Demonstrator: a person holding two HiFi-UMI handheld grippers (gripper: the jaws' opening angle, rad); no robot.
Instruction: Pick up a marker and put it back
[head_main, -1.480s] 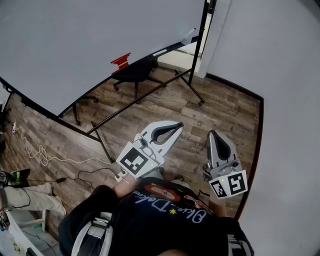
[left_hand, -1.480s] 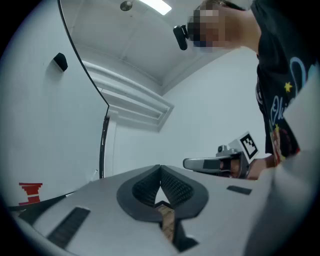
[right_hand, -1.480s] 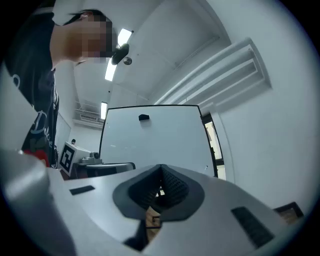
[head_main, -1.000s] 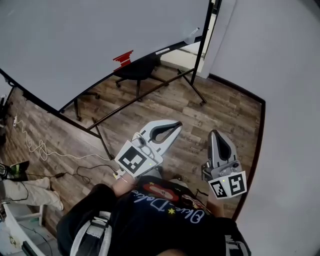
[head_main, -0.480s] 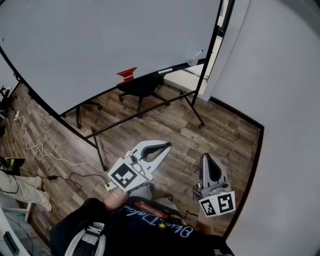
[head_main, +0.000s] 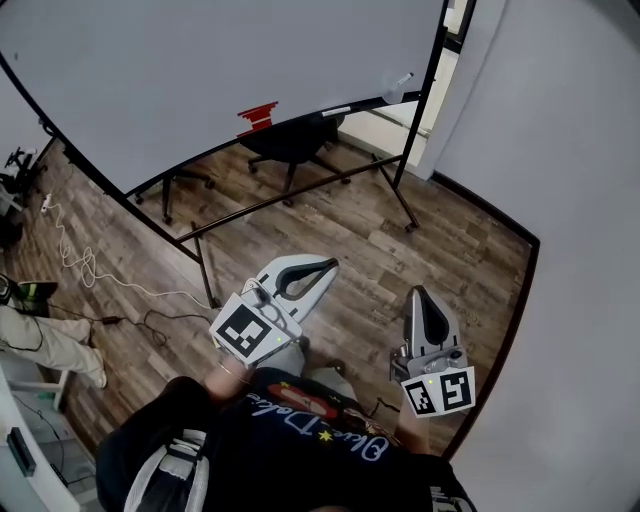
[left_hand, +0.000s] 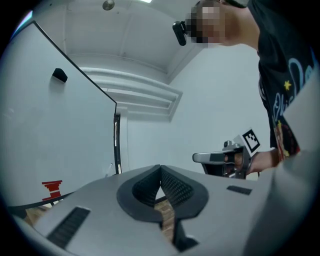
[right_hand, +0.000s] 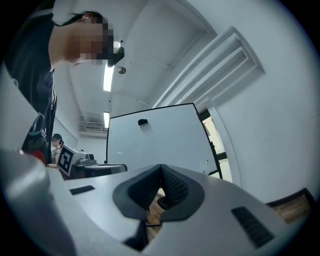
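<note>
1 whiteboard (head_main: 200, 70) on stand. 2 grippers, left (head_main: 328, 265) and right (head_main: 417, 295): jaws closed, empty, held low, well apart from board, likely awaiting approach. 1 marker (head_main: 397, 82), apparently the pale stick at board's lower right corner, untouched.

Ahead of me the whiteboard (head_main: 200, 70) stands on its frame (head_main: 405, 205), running from the left edge to the upper right, with the wall (head_main: 560, 150) close on its right. On the board's ledge a marker (head_main: 337, 110) lies to the right of a small stepped object (head_main: 258, 118). An office chair (head_main: 290, 145) stands below the ledge, beyond the frame's cross bar. Nearer to me, a cable (head_main: 75, 250) lies on the floor (head_main: 330, 225) at the left, while my left gripper (head_main: 330, 265) and right gripper (head_main: 418, 293) hang side by side, apart, in front of the frame.
</note>
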